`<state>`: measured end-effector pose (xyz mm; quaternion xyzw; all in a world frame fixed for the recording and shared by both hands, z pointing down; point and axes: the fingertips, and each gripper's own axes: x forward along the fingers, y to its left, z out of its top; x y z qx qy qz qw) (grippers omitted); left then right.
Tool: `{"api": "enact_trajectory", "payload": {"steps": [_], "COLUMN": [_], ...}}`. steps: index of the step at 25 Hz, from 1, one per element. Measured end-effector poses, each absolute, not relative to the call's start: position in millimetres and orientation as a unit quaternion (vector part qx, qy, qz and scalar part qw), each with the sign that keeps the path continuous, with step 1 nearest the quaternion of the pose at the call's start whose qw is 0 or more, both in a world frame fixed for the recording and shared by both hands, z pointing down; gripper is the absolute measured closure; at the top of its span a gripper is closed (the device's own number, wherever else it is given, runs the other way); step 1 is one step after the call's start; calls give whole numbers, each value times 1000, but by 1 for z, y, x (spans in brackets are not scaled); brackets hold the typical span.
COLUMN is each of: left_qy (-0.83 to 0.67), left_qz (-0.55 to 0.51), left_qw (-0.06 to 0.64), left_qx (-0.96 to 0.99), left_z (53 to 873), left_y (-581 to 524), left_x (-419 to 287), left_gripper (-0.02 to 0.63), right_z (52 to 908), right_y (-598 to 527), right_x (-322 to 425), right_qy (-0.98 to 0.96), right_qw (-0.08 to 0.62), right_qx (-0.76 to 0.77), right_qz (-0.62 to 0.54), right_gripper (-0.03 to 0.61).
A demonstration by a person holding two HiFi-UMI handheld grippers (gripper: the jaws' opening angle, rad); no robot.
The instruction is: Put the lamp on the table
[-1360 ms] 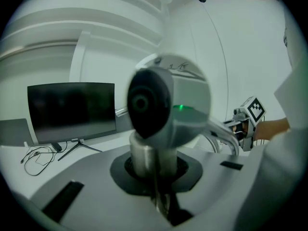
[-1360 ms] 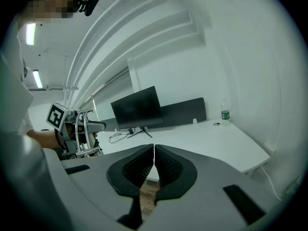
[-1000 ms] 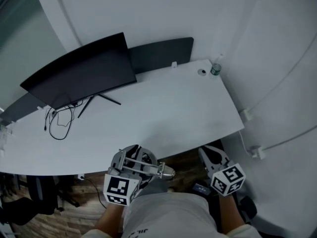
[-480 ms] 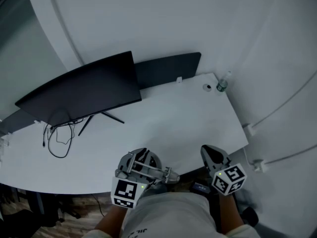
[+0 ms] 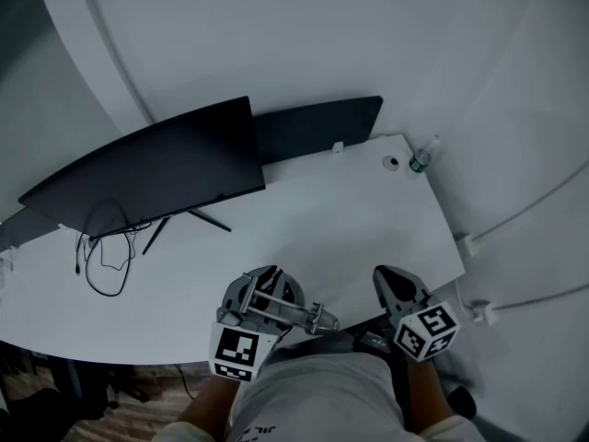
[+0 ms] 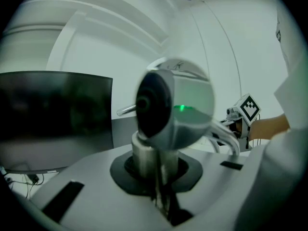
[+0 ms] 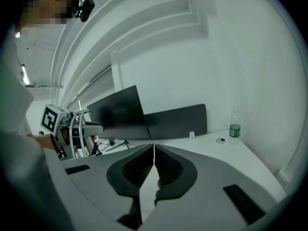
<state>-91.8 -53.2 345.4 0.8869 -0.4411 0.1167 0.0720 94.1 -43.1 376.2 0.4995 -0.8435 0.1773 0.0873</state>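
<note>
A silver metal lamp with a round head and a small green light stands up between the jaws of my left gripper, which is shut on its stem. In the head view the lamp and left gripper hang at the front edge of the white table. My right gripper is just right of it, near the same edge. Its ribbed pads meet with nothing between them, so the right gripper is shut and empty.
A wide black monitor stands at the table's back left, with looped cables beside its stand. A dark panel runs along the back edge. A small bottle sits at the far right corner. White curved walls surround the desk.
Both grippers have moved forward from over the floor to the table's front edge. The lamp stays in the left gripper's grip. The right gripper stays shut.
</note>
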Motion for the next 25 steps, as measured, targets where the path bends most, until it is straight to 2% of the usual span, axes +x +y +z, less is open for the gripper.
{"api": "enact_trajectory", "payload": {"steps": [25], "left_qy": [-506], "left_qz": [115], "left_qw": [76], "left_qx": [851], "left_z": [349], "left_y": [-113], "left_x": [-92], "left_gripper": [580], "right_z": [381], "right_y": [-104], "right_x": [80], "right_qy": [-882], "right_qw": [109], "right_qx": [425], "right_qz": [169], "right_gripper": [546]}}
